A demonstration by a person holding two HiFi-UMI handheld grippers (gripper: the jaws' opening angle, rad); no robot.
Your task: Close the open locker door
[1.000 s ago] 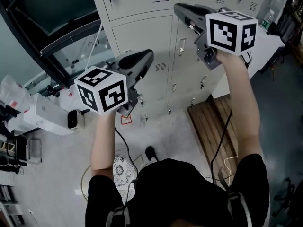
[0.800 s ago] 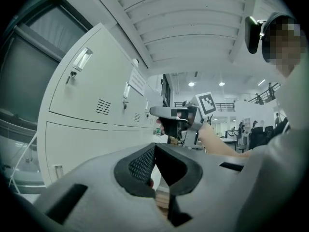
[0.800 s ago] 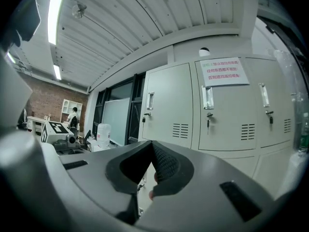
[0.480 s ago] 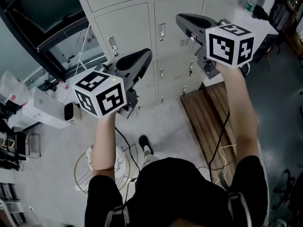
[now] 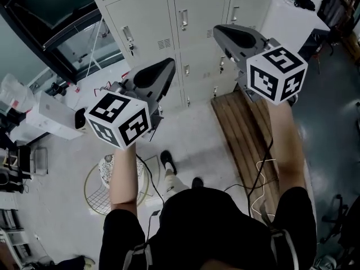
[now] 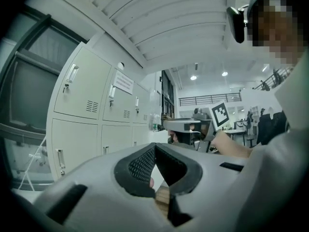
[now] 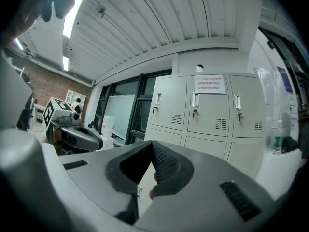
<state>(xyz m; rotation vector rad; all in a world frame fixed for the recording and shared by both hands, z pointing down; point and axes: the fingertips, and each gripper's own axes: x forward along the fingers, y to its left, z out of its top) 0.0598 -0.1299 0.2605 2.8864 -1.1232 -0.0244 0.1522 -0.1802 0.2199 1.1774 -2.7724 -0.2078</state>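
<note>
A bank of pale grey lockers point(image 5: 146, 16) fills the top of the head view, and every door I can see on it looks flush with its frame. The same lockers point(image 6: 82, 91) stand at the left of the left gripper view, and the lockers point(image 7: 207, 105) fill the middle of the right gripper view. My left gripper point(image 5: 163, 66) is held up in the air, well short of the lockers, with its jaws shut on nothing. My right gripper point(image 5: 220, 31) is raised beside it, also shut and empty. The left gripper point(image 6: 154, 146) and right gripper point(image 7: 152, 144) show only their own closed pads.
A slatted wooden bench point(image 5: 242, 122) lies on the floor at the lockers' right. A white box-shaped device point(image 5: 48, 122) sits at the left under a dark-framed window point(image 5: 56, 16). A round wire basket point(image 5: 112, 179) and loose cables lie by my feet.
The lockers have slid up and away in the head view as I move back from them; more floor and bench show. Both grippers stay raised and shut.
</note>
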